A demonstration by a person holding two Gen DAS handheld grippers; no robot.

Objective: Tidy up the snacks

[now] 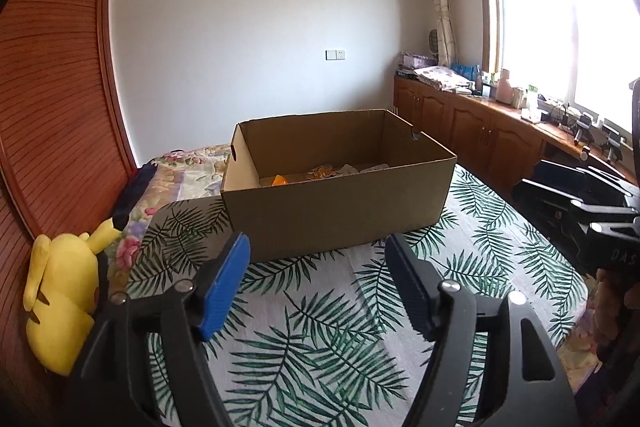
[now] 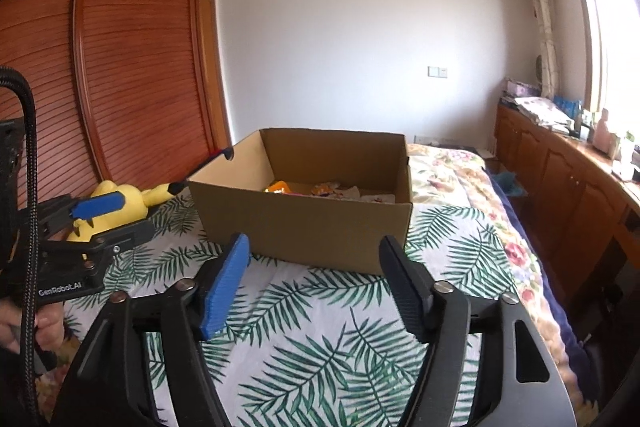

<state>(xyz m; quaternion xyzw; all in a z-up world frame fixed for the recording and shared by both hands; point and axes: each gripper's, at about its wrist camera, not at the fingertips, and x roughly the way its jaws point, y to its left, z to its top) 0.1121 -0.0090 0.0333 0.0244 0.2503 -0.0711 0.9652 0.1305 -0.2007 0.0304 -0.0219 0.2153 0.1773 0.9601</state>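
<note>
the cardboard box (image 1: 336,195) sits on the leaf-print cloth (image 1: 320,327), snack packets (image 1: 320,173) inside it. just short of the box, the left gripper (image 1: 316,291) and right gripper (image 2: 314,287) gape wide, both empty.

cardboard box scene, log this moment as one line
left tool open, empty | right tool open, empty | cardboard box on bed, snacks inside

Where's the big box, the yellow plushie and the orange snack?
cardboard box (image 1: 328,211): left wrist view, front wall.
yellow plush toy (image 1: 60,307): left wrist view, body.
orange snack packet (image 2: 276,188): right wrist view, visible top.
</note>
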